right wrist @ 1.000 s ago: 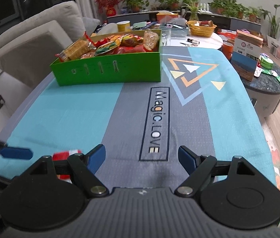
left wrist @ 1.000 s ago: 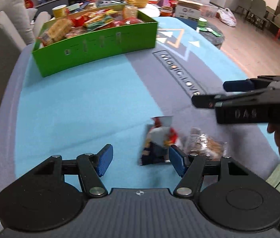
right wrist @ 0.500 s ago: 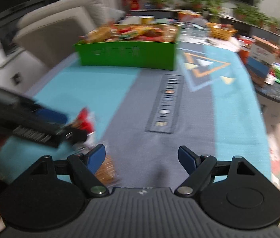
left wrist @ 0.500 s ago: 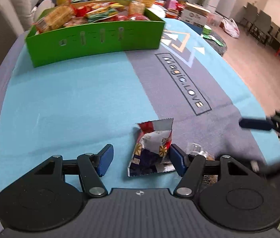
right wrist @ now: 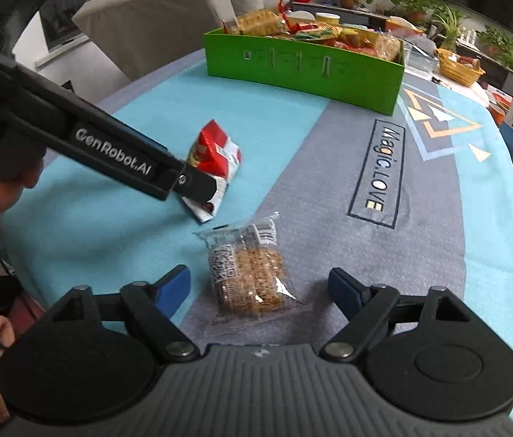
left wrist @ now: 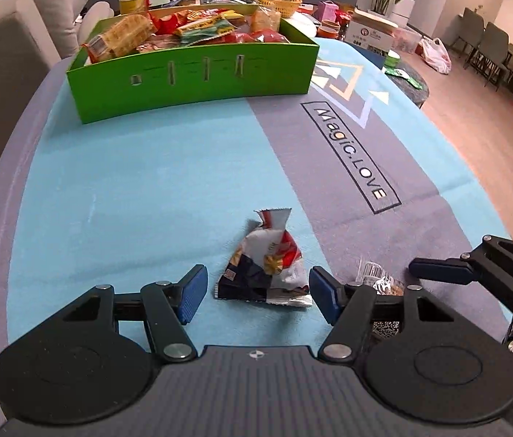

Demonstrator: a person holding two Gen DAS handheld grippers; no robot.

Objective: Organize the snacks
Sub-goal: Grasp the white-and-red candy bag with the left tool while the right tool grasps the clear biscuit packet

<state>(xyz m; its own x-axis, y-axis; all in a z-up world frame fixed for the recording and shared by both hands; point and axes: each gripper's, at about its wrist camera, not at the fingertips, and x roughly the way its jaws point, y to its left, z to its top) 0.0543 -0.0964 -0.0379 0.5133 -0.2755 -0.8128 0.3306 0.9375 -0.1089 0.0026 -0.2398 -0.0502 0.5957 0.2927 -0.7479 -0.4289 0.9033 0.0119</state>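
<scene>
A crumpled red, white and dark blue snack packet [left wrist: 265, 266] lies on the blue mat between the open fingers of my left gripper [left wrist: 258, 291]; it also shows in the right wrist view [right wrist: 213, 167]. A clear-wrapped brown biscuit pack [right wrist: 253, 273] lies between the open fingers of my right gripper [right wrist: 260, 289]; in the left wrist view only its edge [left wrist: 376, 278] shows. A green box [left wrist: 191, 69] full of snacks stands at the far side, also in the right wrist view [right wrist: 303, 65]. Neither gripper touches its packet.
The mat [left wrist: 129, 182] has a grey stripe with "Magic.LOVE" lettering [left wrist: 351, 153]. A grey sofa [right wrist: 154, 11] stands beyond the table's left edge. A side table with boxes [left wrist: 373, 32] and a yellow basket [right wrist: 458, 65] lie behind the green box.
Both grippers have moved lower and closer over the near table edge. The left one now straddles the red packet and the right one straddles the biscuit pack. Both stay open.
</scene>
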